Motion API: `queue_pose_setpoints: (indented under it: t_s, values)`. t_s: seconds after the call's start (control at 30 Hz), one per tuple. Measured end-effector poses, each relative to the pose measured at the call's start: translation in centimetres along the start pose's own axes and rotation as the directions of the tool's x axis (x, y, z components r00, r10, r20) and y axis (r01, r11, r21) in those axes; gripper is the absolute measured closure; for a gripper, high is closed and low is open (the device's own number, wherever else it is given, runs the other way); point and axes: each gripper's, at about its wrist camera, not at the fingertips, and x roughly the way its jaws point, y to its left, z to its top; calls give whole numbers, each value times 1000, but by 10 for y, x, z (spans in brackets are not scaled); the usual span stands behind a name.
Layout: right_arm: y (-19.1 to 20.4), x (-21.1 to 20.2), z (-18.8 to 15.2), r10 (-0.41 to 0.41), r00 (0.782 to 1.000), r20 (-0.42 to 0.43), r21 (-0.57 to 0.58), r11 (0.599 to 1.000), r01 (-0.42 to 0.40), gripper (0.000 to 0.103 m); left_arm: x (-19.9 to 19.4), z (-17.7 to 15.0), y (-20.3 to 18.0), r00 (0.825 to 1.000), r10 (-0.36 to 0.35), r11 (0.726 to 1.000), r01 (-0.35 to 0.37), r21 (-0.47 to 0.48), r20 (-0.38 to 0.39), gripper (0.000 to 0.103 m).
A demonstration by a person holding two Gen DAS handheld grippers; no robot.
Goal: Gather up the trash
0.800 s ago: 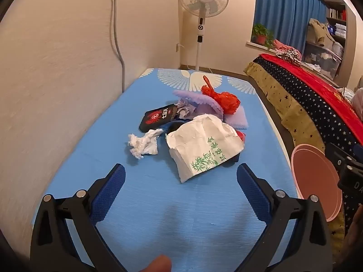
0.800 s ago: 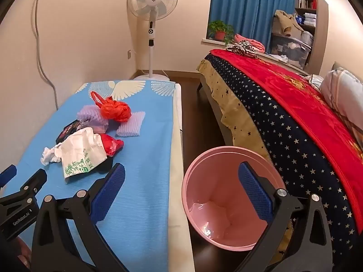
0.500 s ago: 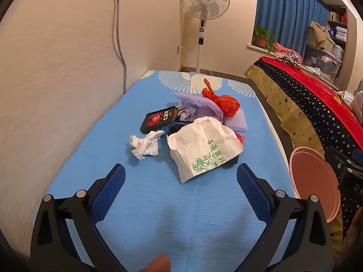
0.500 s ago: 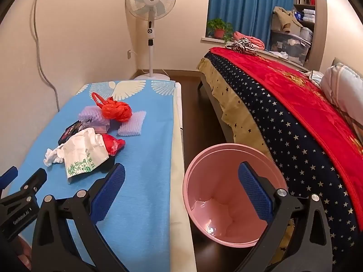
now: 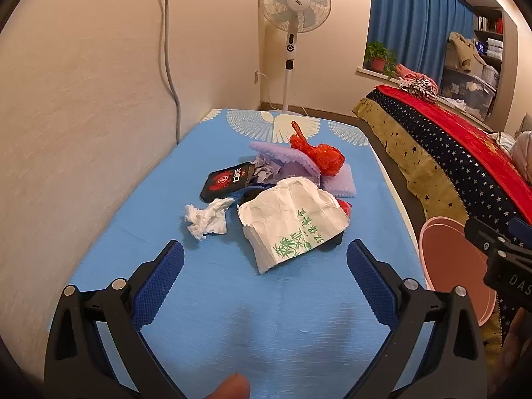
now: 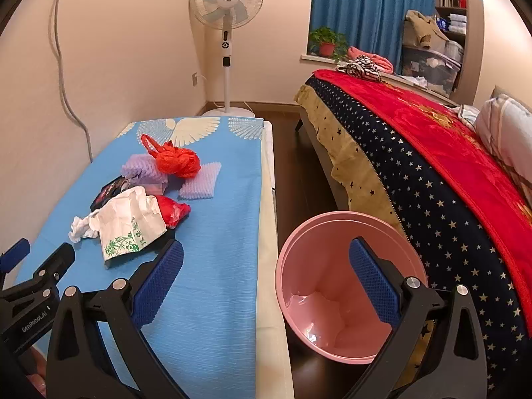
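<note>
Meanwhile very little differs from the frames a moment ago: the left wrist view has crept slightly nearer the trash pile, and nothing in the pile has shifted. Going left to right, the left gripper [image 5: 265,262] stands wide with nothing between its pads, hovering short of the heap on the blue mat [image 5: 232,299]. Nearest it lie the crumpled white tissue [image 5: 207,220] and the white paper bag with green print [image 5: 292,221]; behind them sit the black packet [image 5: 227,181], the purple foam sheets [image 5: 299,163] and the red plastic bag [image 5: 324,158]. Further right, the right gripper [image 6: 266,264] is equally wide and empty, poised over the gap between the mat and the pink bin [image 6: 332,319], which stands on the floor beside the bed [image 6: 432,166]. So, by my reading, collecting has not started; everything is still on the mat, and the tissue or paper bag looks the likeliest first pick.
</note>
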Motion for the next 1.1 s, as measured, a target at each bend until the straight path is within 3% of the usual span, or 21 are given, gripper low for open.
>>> queue_pose_setpoints:
  t_s: [0.5, 1.1]
  values:
    - [-3, 1, 0, 26, 1000, -10, 26, 999, -25, 6, 1, 0, -2, 1000, -3, 1000, 3, 3, 3, 8]
    - [4, -3, 0, 28, 1000, 13, -21, 999, -27, 6, -1, 0, -2, 1000, -2, 1000, 2, -2, 12, 8]
